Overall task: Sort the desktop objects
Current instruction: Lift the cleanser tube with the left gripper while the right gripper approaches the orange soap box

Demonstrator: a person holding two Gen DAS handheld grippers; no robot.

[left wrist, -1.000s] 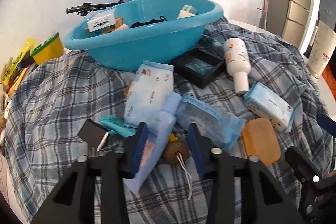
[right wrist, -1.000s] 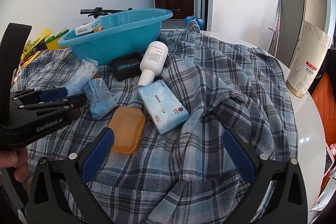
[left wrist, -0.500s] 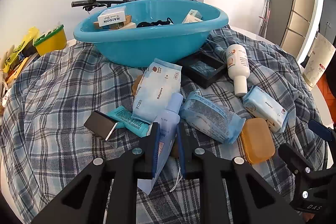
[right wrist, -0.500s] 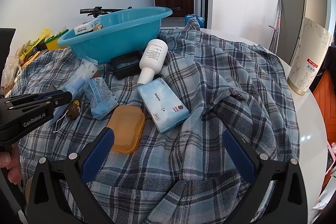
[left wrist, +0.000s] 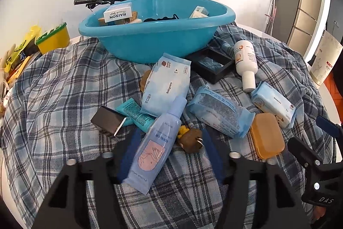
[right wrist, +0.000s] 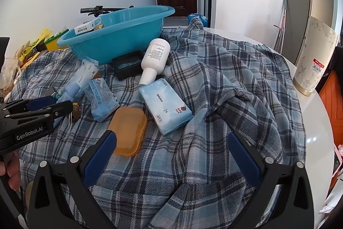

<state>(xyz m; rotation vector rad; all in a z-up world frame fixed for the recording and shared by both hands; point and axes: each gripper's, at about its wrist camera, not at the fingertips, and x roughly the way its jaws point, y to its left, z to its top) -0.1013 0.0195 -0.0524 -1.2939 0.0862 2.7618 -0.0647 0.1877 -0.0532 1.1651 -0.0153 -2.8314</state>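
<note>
Pouch (left wrist: 157, 147), pale blue, lies slanted between spread left tongs (left wrist: 171, 156); right tongs (right wrist: 171, 156) gape over bare plaid cloth (right wrist: 225, 100) near counter (right wrist: 317, 121) edge.

A tan object (left wrist: 145, 83) lies mostly hidden behind the tall wipes pack (left wrist: 166, 85); the left gripper (left wrist: 171, 153) appears motion-blurred.

Left claw (left wrist: 171, 149): black angular frame, blue finger pads, silver round screws, white "GenRobot.AI" lettering on its side.
Right claw (right wrist: 171, 156): black frame, blue pads, silver screws, "DAS" marking.
Skin: bare fingers (right wrist: 10, 173) at left grip.
</note>
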